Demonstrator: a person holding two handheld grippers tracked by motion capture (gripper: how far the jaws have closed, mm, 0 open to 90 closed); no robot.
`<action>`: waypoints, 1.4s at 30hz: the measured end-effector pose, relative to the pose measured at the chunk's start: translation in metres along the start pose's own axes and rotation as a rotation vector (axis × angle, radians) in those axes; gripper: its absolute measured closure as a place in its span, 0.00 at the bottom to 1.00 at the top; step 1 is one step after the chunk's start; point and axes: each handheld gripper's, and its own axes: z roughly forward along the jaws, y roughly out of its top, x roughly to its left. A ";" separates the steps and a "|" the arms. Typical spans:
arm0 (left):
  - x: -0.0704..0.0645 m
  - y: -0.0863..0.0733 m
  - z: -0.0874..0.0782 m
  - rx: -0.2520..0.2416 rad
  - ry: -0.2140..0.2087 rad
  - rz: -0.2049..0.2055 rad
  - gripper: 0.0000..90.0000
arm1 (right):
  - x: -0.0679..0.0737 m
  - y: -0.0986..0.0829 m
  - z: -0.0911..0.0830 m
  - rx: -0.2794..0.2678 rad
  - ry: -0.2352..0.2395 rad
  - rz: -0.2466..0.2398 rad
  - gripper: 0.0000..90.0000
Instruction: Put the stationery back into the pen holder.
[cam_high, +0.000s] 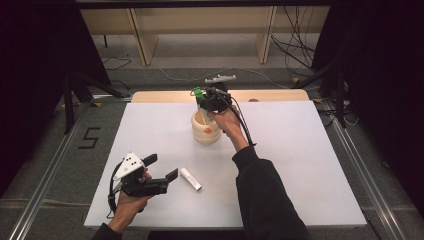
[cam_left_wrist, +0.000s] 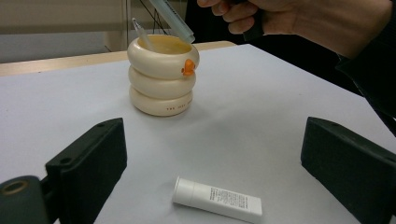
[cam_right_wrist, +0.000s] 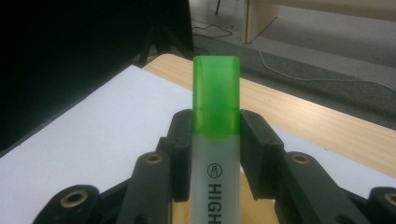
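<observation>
A cream ringed pen holder (cam_high: 206, 128) with a small orange mark (cam_left_wrist: 188, 67) stands at the back middle of the white board (cam_high: 300, 165). My right gripper (cam_high: 209, 98) hangs just above it, shut on a green-capped highlighter (cam_right_wrist: 216, 95). The highlighter's pale lower end (cam_left_wrist: 173, 19) slants over the holder's mouth (cam_left_wrist: 162, 44), where a clear pen (cam_left_wrist: 140, 31) leans inside. At the board's front left my left gripper (cam_high: 161, 167) stands open. A white tube (cam_high: 190, 179) lies on the board between and just ahead of its black fingers (cam_left_wrist: 88, 163).
A wooden table edge (cam_high: 160, 96) shows behind the white board. Beyond it are light wooden shelf legs (cam_high: 142, 42) and loose cables (cam_high: 295, 50) on the floor. A dark stand (cam_high: 75, 90) is at the left, near a floor mark "5" (cam_high: 90, 137).
</observation>
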 end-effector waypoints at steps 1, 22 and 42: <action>0.000 0.000 0.000 -0.001 0.000 -0.002 0.07 | 0.000 0.000 0.001 -0.003 -0.001 -0.001 0.75; 0.000 0.000 0.000 -0.004 -0.001 -0.005 0.07 | 0.004 -0.008 0.017 0.014 -0.015 -0.006 0.75; 0.000 0.000 0.000 -0.003 -0.002 -0.004 0.07 | 0.007 -0.015 0.021 0.032 -0.016 -0.009 0.75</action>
